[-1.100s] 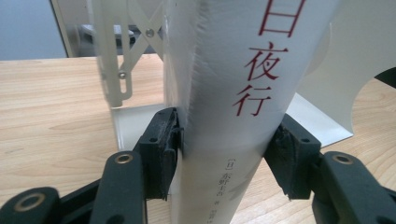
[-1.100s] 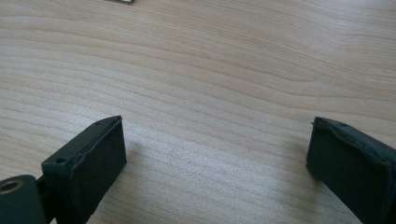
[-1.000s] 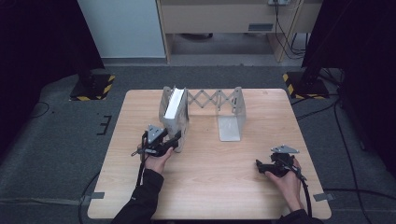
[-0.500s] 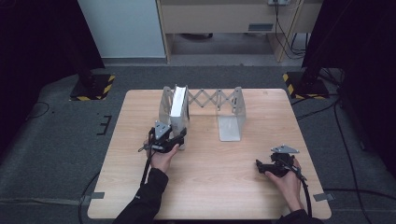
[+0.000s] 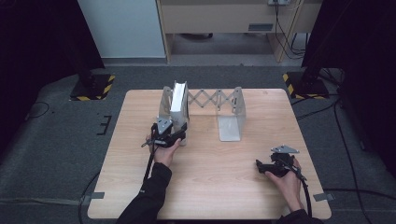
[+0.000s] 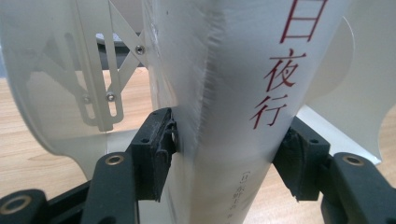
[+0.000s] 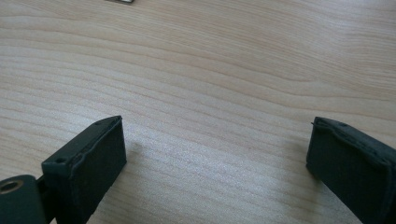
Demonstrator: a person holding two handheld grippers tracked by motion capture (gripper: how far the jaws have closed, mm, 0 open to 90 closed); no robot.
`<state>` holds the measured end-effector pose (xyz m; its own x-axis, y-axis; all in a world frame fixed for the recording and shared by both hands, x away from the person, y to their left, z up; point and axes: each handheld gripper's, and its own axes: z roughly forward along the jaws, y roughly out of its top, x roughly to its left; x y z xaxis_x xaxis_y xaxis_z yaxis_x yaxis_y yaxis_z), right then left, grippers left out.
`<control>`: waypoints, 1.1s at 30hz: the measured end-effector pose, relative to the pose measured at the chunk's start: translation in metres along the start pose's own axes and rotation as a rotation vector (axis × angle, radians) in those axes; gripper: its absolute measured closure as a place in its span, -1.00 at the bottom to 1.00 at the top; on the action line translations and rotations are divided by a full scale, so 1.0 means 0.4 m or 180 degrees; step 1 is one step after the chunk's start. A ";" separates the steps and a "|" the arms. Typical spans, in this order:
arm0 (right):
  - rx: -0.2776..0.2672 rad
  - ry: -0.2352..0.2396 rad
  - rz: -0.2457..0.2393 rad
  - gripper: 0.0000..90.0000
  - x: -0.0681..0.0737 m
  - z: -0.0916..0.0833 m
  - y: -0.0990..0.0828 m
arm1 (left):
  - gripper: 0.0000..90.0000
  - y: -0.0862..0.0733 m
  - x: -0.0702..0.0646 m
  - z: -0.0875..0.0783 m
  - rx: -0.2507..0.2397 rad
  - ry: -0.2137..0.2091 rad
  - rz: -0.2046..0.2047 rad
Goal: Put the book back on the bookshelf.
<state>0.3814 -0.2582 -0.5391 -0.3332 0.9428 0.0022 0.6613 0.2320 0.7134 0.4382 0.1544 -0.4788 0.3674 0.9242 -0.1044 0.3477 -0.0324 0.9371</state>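
Observation:
A white book point(image 5: 178, 97) with red characters on its spine point(image 6: 243, 84) stands upright at the left end of a pale metal expanding book rack point(image 5: 215, 99). My left gripper point(image 5: 179, 134) is at the book's near bottom edge, shut on the book. In the left gripper view its black pads point(image 6: 156, 149) press the book from both sides. The rack's left end plate point(image 6: 51, 93) stands just behind the book. My right gripper point(image 5: 261, 167) rests on the table at the front right. Its jaws are wide open over bare wood point(image 7: 215, 93), with nothing between them.
The rack's right end plate point(image 5: 231, 123) stands apart near the table's middle, joined by a scissor lattice. The wooden table point(image 5: 210, 186) is bare in front. Dark floor, cables and yellow-black striped stand bases point(image 5: 303, 84) surround it.
My left gripper has moved forward and slightly right toward the rack. The book went from leaning to upright. The right gripper has stayed still.

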 end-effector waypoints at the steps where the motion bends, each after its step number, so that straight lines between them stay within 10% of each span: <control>1: 0.0000 0.0000 0.0000 -0.89 0.000 0.000 0.000 | -0.08 0.000 0.000 0.000 0.0000 0.0000 0.0000; 18: 0.0009 0.0004 0.0006 -0.89 0.000 -0.001 0.000 | -0.14 -0.005 0.014 0.018 -0.0091 -0.0090 0.0023; 33: -0.0002 -0.0001 0.0001 -0.89 0.000 0.000 0.000 | -0.35 -0.005 0.039 -0.147 0.0136 -0.0461 -0.0055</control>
<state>0.3814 -0.2581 -0.5392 -0.3328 0.9430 0.0022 0.6609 0.2315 0.7139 0.3924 0.1915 -0.4628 0.4805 0.8603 -0.1703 0.3902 -0.0359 0.9200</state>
